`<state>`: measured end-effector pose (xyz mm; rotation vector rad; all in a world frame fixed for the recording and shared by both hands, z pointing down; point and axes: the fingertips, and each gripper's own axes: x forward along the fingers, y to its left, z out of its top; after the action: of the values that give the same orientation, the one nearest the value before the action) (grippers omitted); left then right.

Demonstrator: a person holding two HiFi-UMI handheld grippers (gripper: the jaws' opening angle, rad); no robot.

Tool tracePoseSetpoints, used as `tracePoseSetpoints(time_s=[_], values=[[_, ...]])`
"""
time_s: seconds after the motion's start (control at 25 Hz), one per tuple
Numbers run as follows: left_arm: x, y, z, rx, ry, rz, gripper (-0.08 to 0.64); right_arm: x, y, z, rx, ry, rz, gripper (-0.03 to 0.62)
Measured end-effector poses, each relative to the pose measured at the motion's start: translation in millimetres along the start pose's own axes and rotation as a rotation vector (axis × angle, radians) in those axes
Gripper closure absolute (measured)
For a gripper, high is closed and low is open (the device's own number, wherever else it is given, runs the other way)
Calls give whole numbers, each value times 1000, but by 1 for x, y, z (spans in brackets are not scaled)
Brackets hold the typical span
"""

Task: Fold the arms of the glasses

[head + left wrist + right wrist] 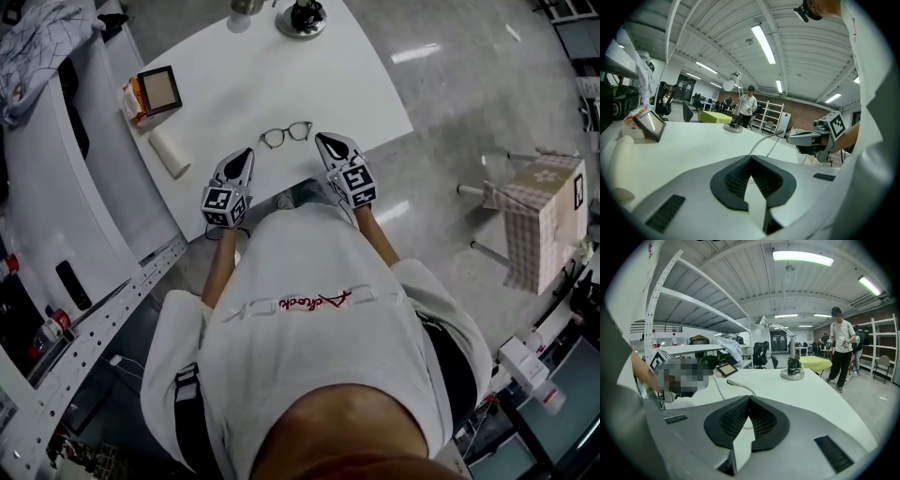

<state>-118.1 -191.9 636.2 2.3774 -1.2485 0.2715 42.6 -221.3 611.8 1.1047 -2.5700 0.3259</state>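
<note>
Black-rimmed glasses (286,134) lie on the white table (281,66) near its front edge, with the arms spread and pointing toward me. My left gripper (244,155) is just left of them and my right gripper (325,141) just right, both shut and holding nothing. In the left gripper view the jaws (750,158) meet at their tips, and a thin glasses arm (761,139) rises beyond them, with the right gripper (813,136) further right. In the right gripper view the shut jaws (749,397) sit before the other thin arm (739,387).
A framed tablet (159,90) and a white roll (170,150) lie at the table's left. A lamp base (302,20) stands at the far edge. A stool with checked cloth (536,220) is on the floor at the right. Perforated shelving (66,347) runs along the left.
</note>
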Motion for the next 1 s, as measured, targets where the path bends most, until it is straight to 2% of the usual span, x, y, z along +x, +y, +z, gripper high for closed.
tracePoseSetpoints(time_s=[0.4, 0.56, 0.68, 0.88, 1.0], values=[[4, 3, -31, -63, 104, 12, 534, 8, -2, -40, 110, 115, 35, 561], [16, 10, -35, -39, 135, 0, 534, 18, -13, -48, 118, 127, 39, 561], [19, 8, -40, 56, 190, -24, 534, 22, -15, -56, 18, 179, 67, 561], [25, 10, -40, 254, 271, -77, 534, 32, -16, -68, -320, 300, 196, 561], [28, 8, -46, 406, 337, -124, 534, 36, -20, -72, -470, 340, 262, 561]])
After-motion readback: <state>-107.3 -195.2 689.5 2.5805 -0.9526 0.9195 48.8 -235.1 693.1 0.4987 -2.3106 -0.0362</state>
